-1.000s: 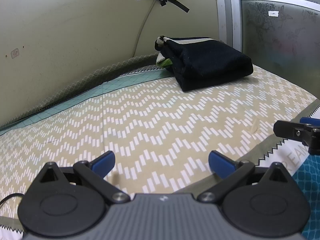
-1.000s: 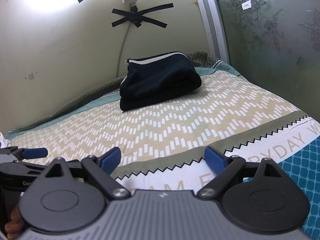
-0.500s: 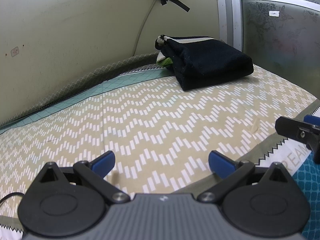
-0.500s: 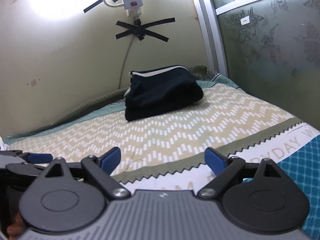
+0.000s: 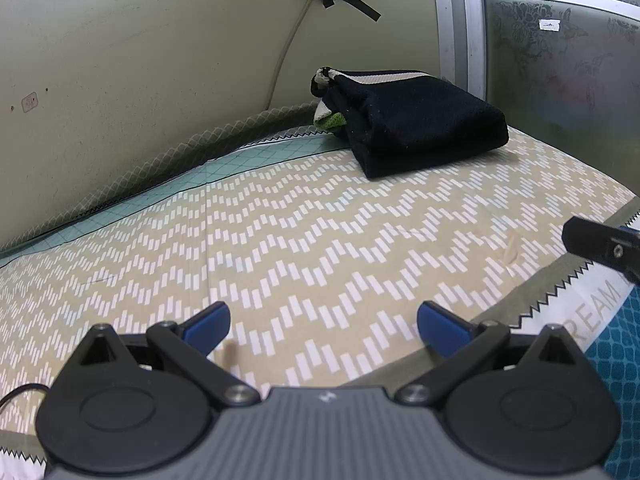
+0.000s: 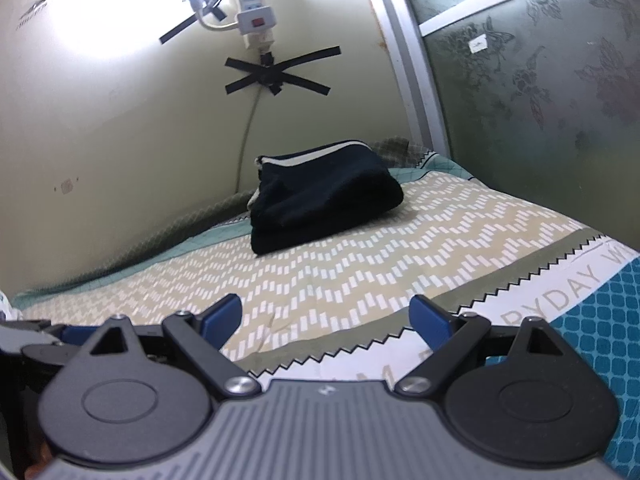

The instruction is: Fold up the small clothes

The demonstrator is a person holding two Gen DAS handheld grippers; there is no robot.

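At the far end of the bed, close to the wall, sits a folded dark garment [image 5: 408, 128] with a pale stripe along its top edge; a bit of green cloth [image 5: 330, 121] pokes out from under its left side. It lies on a bedspread [image 5: 320, 240] with a tan and white zigzag print, a teal border and a white band of lettering. Nothing lies on the spread between the grippers and the pile.

On the wall above, a cable [image 6: 248, 136] runs up to a cross of black tape [image 6: 276, 74], and above that hangs a white power strip [image 6: 256, 12] with a red switch. A metal frame [image 6: 404, 52] to the right borders a frosted panel [image 6: 540, 80] with a flower and butterfly pattern.

The left gripper [image 5: 323, 320] hovers low over the spread, its blue fingers spread wide with nothing between them. The right gripper [image 6: 326, 314] is likewise wide open and empty, over the lettered band. One of its fingers shows at the right edge of the left camera's view.

Compared with a second ago, the left camera's view is unchanged, while the right camera now looks higher, taking in more of the wall and the whole power strip. The garment has not shifted.
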